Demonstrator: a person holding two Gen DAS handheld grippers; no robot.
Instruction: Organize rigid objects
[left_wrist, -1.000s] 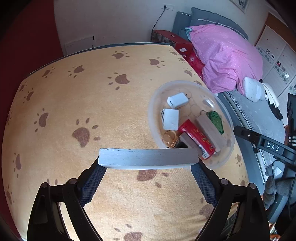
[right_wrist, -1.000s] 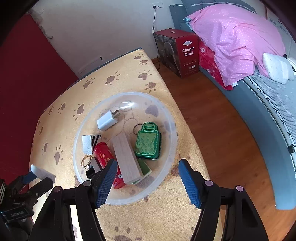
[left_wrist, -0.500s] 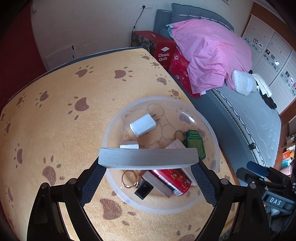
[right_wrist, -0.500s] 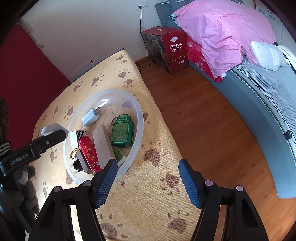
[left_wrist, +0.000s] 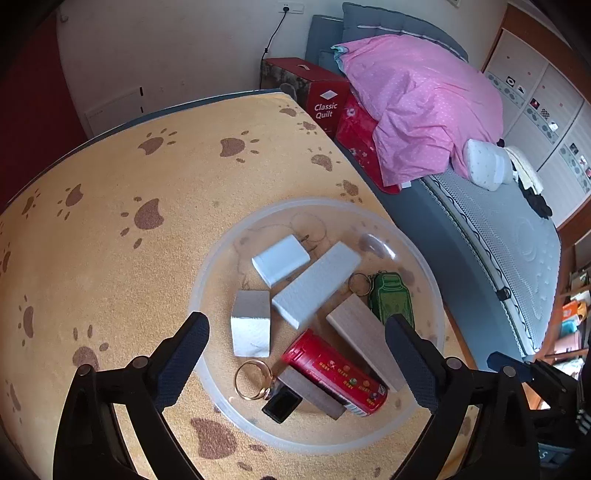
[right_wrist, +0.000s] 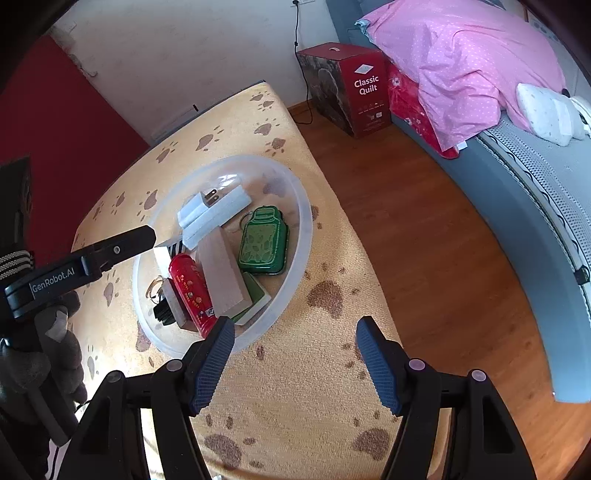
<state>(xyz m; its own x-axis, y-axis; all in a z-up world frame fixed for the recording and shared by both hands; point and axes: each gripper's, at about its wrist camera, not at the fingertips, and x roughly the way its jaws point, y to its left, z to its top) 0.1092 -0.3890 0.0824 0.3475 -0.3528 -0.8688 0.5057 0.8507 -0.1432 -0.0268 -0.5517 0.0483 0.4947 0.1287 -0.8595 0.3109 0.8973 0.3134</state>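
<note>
Fingers of the left gripper (left_wrist: 297, 332) have just spread wide and hold nothing; the white block (left_wrist: 316, 283) lies in the clear bowl (left_wrist: 424, 258) at frame centre. Right gripper (right_wrist: 293, 345) fingers are parted, empty, over the paw-print cloth (right_wrist: 314, 387) at lower centre.

Support surface: table (left_wrist: 110, 280) covered by an orange cloth with brown paw prints. One item rests directly on it: a clear round bowl (left_wrist: 428, 266), toward the right near edge, a strip of cloth showing between the two. The rest of the cloth, left and far, carries nothing. Wooden floor (right_wrist: 424, 229) lies beyond the right edge.
</note>
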